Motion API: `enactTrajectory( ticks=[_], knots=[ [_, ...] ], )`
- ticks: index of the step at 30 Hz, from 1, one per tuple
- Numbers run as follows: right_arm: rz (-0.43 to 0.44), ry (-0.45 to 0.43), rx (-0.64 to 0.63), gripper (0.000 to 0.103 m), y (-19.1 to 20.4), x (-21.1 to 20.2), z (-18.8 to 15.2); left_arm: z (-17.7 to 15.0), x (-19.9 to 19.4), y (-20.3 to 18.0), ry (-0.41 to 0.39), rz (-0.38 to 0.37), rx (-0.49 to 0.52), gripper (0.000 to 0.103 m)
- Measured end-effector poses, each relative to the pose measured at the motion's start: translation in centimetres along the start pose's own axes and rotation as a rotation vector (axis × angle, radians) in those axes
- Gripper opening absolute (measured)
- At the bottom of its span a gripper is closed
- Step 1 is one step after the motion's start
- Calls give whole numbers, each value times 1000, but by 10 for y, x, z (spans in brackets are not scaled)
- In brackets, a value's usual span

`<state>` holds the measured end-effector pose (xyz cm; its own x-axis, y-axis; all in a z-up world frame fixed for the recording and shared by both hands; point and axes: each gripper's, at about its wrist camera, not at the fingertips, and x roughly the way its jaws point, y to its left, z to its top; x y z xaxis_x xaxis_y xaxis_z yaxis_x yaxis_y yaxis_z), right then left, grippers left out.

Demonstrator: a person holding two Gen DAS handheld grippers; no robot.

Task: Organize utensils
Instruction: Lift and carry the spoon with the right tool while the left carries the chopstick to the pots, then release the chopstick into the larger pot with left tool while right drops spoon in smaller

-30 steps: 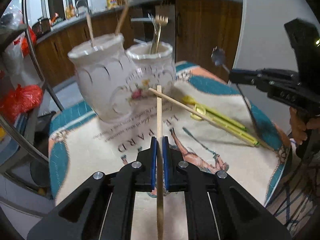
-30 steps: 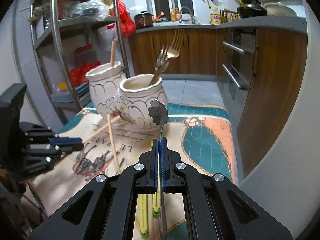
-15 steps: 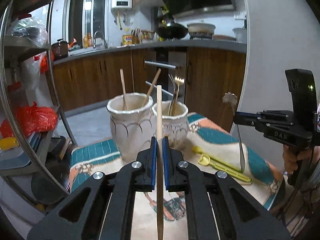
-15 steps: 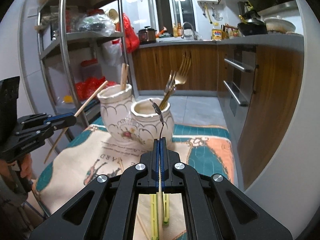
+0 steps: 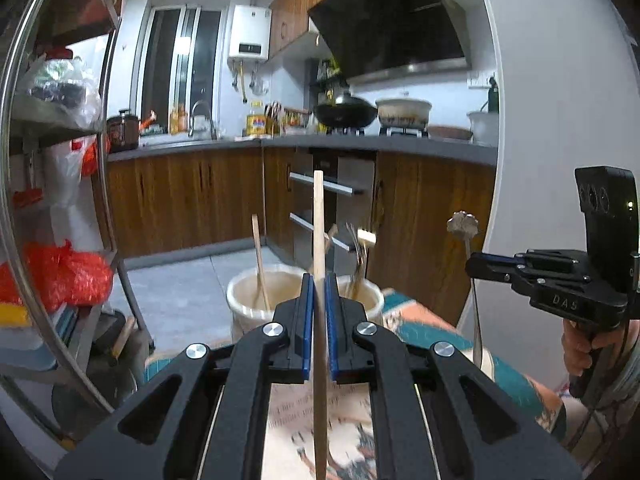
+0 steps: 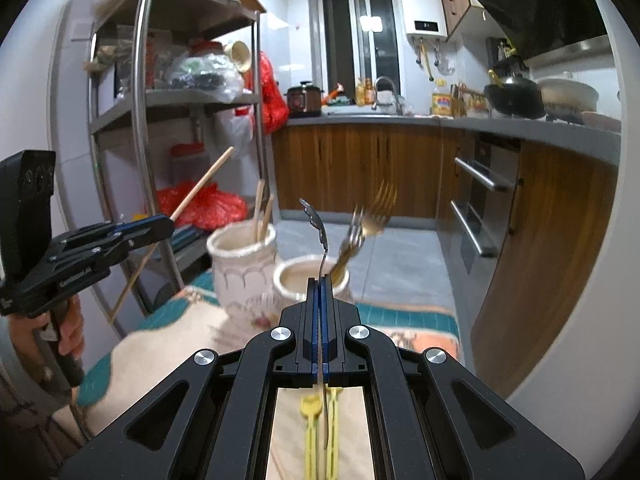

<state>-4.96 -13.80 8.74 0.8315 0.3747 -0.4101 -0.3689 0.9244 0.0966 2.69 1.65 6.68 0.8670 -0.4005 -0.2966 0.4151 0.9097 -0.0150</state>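
Note:
My left gripper (image 5: 319, 280) is shut on a wooden chopstick (image 5: 318, 220) that stands upright between its blue pads, raised above the table. In the right wrist view the left gripper (image 6: 168, 226) holds the chopstick (image 6: 204, 180) slanted, left of the jars. My right gripper (image 6: 320, 280) is shut on the thin handle of a metal spoon (image 6: 316, 220) with a flower-shaped bowl, just before the white jar (image 6: 296, 280) that holds forks (image 6: 368, 224). The taller white jar (image 6: 240, 264) beside it holds two wooden chopsticks.
Yellow plastic utensils (image 6: 310, 408) lie on the printed cloth (image 6: 180, 340) under the right gripper. A steel shelf rack (image 6: 140, 120) stands left of the table, a white wall (image 5: 520, 120) right of it, and kitchen cabinets (image 6: 360, 168) beyond.
Both grippers have risen and tilted up with the chopstick and the spoon still held. The jars have dropped lower in both views, and the chopstick has come up off the cloth.

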Motion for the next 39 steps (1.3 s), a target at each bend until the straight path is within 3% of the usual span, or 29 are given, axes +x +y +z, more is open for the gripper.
enactTrajectory(
  ticks=[8, 12, 17, 25, 29, 39],
  knots=[
    [37, -94, 50, 2, -8, 29, 43, 38, 32, 33, -88, -40, -97, 6],
    [26, -100, 48, 2, -10, 53, 60, 53, 57, 50, -126, -49, -165, 6],
    [6, -112, 61, 2, -14, 74, 67, 58, 81, 57, -160, -27, -180, 6],
    [13, -162, 100, 2, -19, 94, 65, 40, 105, 60, -187, 77, -177, 6],
    [23, -181, 116, 2, -20, 99, 63, 29, 113, 61, -173, 69, -175, 6],
    [49, -59, 98, 2, -13, 125, 34, -3, 99, 68, -123, 62, -214, 6]
  ],
)
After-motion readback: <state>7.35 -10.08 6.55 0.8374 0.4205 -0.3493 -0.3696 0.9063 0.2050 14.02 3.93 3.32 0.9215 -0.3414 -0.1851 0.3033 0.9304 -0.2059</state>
